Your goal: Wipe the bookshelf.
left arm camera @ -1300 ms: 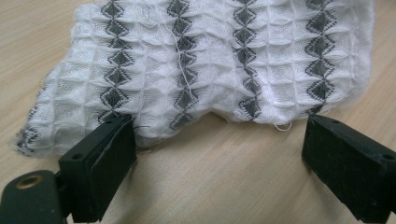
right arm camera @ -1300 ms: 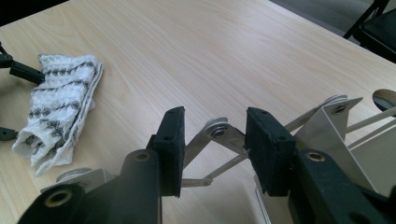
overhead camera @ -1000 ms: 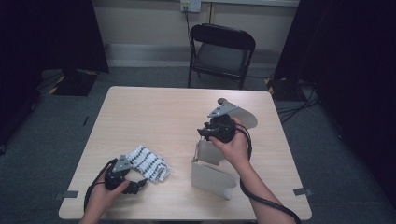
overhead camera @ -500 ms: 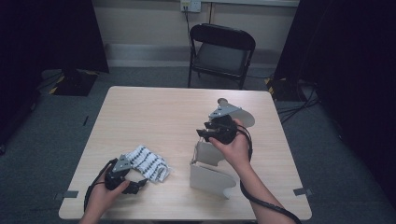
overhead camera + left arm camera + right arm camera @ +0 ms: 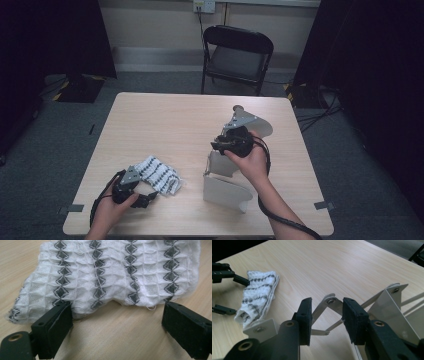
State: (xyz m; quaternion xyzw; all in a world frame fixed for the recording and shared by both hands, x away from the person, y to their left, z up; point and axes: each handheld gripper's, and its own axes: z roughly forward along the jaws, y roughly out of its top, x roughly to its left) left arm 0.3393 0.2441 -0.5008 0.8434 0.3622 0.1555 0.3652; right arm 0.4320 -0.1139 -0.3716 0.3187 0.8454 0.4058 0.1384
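1. Our left gripper [image 5: 117, 322] rests released, jaws spread before the folded cloth [image 5: 112, 275] on the counter [image 5: 165, 120].
2. Our right gripper [image 5: 325, 320], jaws just closing, straddles the metal rack [image 5: 227, 187]'s arm; grip unclear.

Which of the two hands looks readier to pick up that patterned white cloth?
The left. The left gripper sits right at the cloth's near edge with its jaws wide apart on either side. The right gripper is across the table, busy at the hinged metal stand.
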